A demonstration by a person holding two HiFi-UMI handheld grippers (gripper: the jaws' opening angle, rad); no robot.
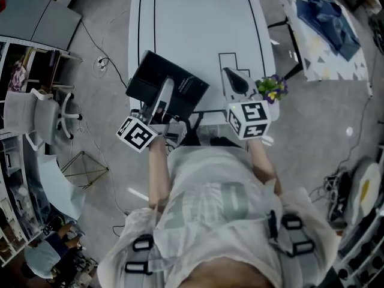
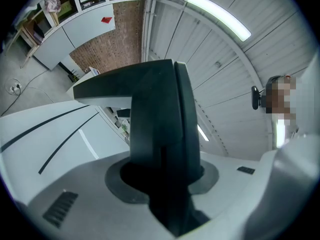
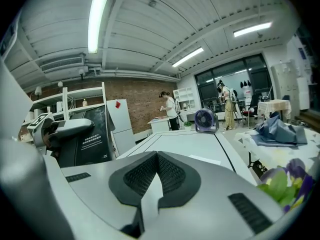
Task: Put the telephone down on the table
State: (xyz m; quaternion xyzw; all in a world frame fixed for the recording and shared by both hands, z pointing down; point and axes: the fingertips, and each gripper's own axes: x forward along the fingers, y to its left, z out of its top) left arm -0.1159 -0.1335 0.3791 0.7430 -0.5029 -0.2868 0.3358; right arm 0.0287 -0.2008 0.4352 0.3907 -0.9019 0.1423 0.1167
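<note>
Left tool [image 1: 166, 89] was pinching the black telephone [image 1: 187, 87]. In the left gripper view the dark body filled the gap between the jaws. The phone sat centre-left in the head view, over the near-left part of the white surface [image 1: 198, 23]; couldn't tell if it touched. Right tool [image 1: 236, 78] was pressed together with nothing in it, just left of the purple-yellow flowers [image 1: 271, 89].

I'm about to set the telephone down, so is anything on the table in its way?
Nothing visible. The telephone hangs over the near left corner of the table; the surface just beyond it is bare. The flowers sit off at the near right corner.
</note>
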